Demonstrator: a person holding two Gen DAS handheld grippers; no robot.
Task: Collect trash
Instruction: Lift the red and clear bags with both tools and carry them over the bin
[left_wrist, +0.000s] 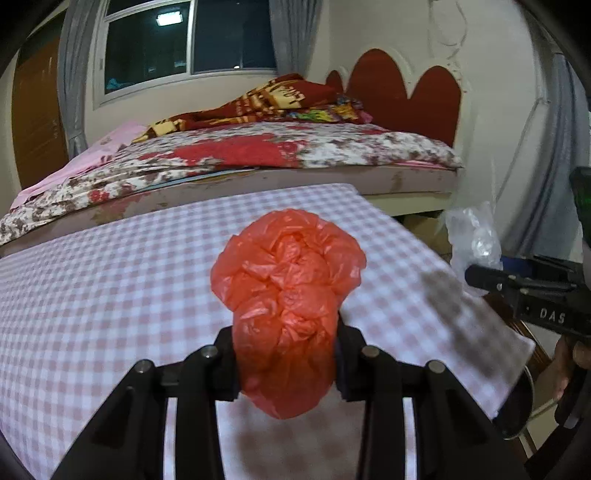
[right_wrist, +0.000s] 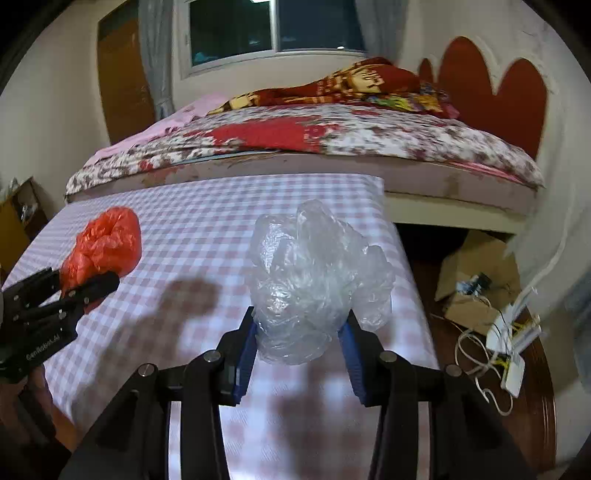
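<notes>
Trash here is two scrunched-up plastic bags, and each one is held up over the desk (right_wrist: 207, 206) with the pink and white checked cloth. One is a red bag (left_wrist: 286, 291). The left gripper (left_wrist: 286, 363) has its jaws squeezed onto the bag's lower part, and the puffy top sticks out in front. The other is a clear bag (right_wrist: 314, 284). The right gripper (right_wrist: 301, 363) has its jaws, with blue pads (right_wrist: 246, 363), pressed on both sides of it. Seen by the right wrist camera, the red bag is off to the left, well apart from the clear one. Behind the desk is a bed (left_wrist: 258, 147) with a flowery cover and a red blanket (left_wrist: 280, 98). A cardboard box (right_wrist: 476, 280) and some white cables (right_wrist: 476, 354) lie to the right of the desk.
</notes>
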